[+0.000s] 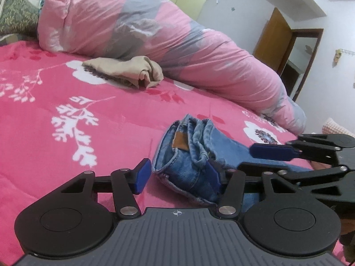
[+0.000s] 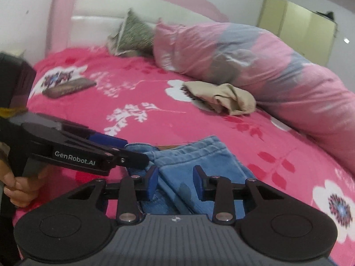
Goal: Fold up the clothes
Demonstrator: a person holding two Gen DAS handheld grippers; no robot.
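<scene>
blue jeans (image 1: 188,161) lie bunched on the pink bed cover (image 1: 66,144), near the front edge. the left gripper (image 1: 177,177) sits right at the waistband end, about half open, with the cloth between its pads, but the left pad is clear of it, so no real hold. the right gripper (image 2: 175,181) hangs over the leg part, less than half open, and i cannot tell if it pinches the cloth. the jeans run long from the left gripper toward the right one. a tan garment (image 1: 124,73) waits far back by the rolled quilt (image 1: 166,44).
</scene>
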